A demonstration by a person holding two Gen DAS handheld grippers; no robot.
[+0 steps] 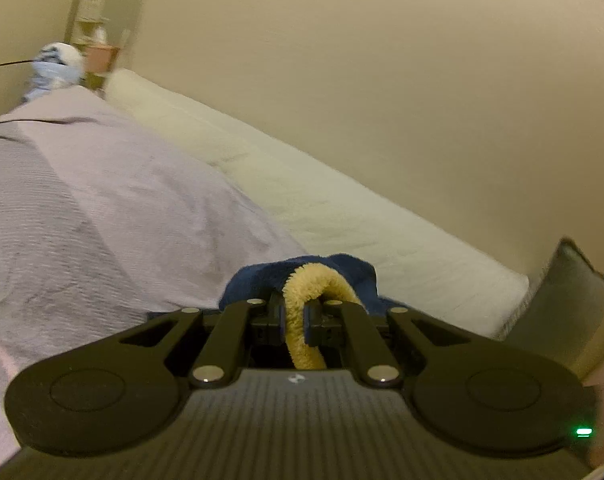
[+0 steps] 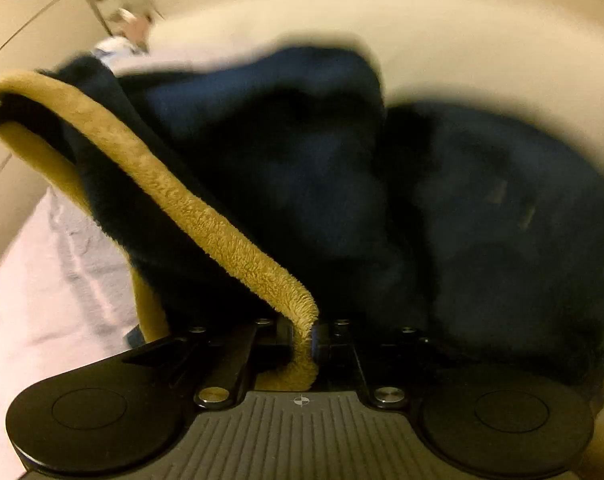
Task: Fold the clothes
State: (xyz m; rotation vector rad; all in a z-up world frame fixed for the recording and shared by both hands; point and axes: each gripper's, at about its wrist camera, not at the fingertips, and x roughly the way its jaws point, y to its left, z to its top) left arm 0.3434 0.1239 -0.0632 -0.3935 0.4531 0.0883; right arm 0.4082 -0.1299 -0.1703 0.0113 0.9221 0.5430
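Both wrist cams look down along their jaws, close on shared navy fleece garment (image 2: pixel 342 184) over bed (image 1: pixel 102 200).

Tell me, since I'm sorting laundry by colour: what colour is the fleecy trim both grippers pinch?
Tan-yellow trim on a navy garment, clearest in the right wrist view.

Garment (image 2: pixel 286 184) over bed (image 1: pixel 102 208) — pillow (image 1: pixel 566 300) right, against wall (image 1: pixel 382 80).
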